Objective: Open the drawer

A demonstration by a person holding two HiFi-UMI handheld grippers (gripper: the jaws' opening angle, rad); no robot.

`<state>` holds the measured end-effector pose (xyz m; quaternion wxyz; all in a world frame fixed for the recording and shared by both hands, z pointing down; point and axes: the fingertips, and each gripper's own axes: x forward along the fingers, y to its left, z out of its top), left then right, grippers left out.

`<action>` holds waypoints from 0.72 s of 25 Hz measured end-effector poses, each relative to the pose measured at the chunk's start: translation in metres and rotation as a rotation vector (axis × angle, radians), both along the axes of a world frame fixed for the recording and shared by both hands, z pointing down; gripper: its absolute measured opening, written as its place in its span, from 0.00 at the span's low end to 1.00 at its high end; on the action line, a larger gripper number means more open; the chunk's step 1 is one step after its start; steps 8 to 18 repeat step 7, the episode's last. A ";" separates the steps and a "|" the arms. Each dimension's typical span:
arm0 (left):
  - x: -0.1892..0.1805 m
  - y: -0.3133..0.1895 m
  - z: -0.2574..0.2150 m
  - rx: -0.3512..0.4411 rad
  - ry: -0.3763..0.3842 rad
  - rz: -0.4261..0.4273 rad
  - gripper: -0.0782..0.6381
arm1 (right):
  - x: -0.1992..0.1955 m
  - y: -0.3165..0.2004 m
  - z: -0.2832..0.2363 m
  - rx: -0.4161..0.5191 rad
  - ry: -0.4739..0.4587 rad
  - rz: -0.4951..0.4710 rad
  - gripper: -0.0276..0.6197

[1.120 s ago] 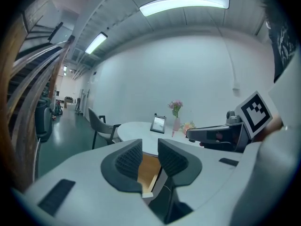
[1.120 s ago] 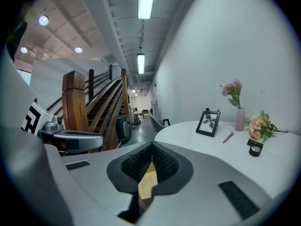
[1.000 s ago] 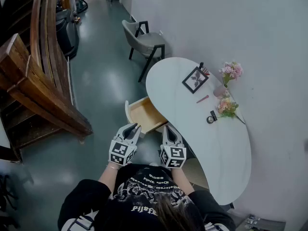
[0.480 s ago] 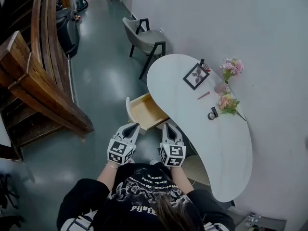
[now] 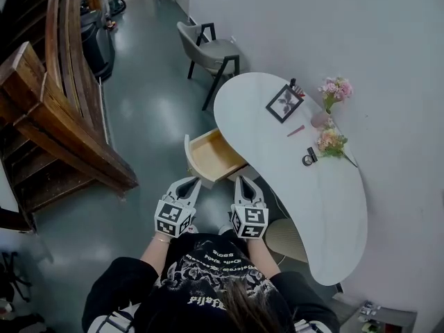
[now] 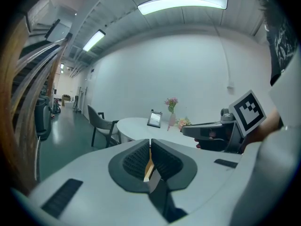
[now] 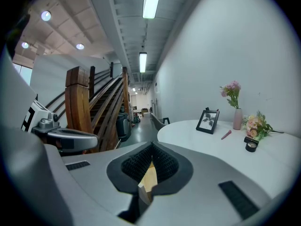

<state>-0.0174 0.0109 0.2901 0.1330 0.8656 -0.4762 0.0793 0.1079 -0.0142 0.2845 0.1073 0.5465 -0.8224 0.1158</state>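
The wooden drawer (image 5: 211,155) stands pulled out from under the curved white table (image 5: 312,207), its pale inside bare. My left gripper (image 5: 194,181) is shut with nothing in it, just short of the drawer's near left corner. My right gripper (image 5: 244,180) is also shut and holds nothing, beside the drawer's near right side at the table edge. In the left gripper view the closed jaws (image 6: 150,147) let through a sliver of the wooden drawer (image 6: 148,169). The right gripper view shows the same past its jaws (image 7: 150,155).
On the table lie a framed picture (image 5: 284,103), a pink pen (image 5: 296,130), a small dark pot (image 5: 307,159), a vase of flowers (image 5: 333,91) and a flower bunch (image 5: 329,142). A grey chair (image 5: 211,50) stands beyond. A wooden staircase (image 5: 55,116) runs along the left.
The left gripper's jaws have closed on nothing. Both grippers have drawn back a little from the open drawer.
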 end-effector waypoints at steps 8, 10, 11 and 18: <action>-0.011 0.009 0.004 -0.002 0.006 -0.010 0.15 | -0.009 0.012 0.005 -0.009 -0.016 0.002 0.08; -0.011 0.009 0.004 -0.002 0.006 -0.010 0.15 | -0.009 0.012 0.005 -0.009 -0.016 0.002 0.08; -0.011 0.009 0.004 -0.002 0.006 -0.010 0.15 | -0.009 0.012 0.005 -0.009 -0.016 0.002 0.08; -0.011 0.009 0.004 -0.002 0.006 -0.010 0.15 | -0.009 0.012 0.005 -0.009 -0.016 0.002 0.08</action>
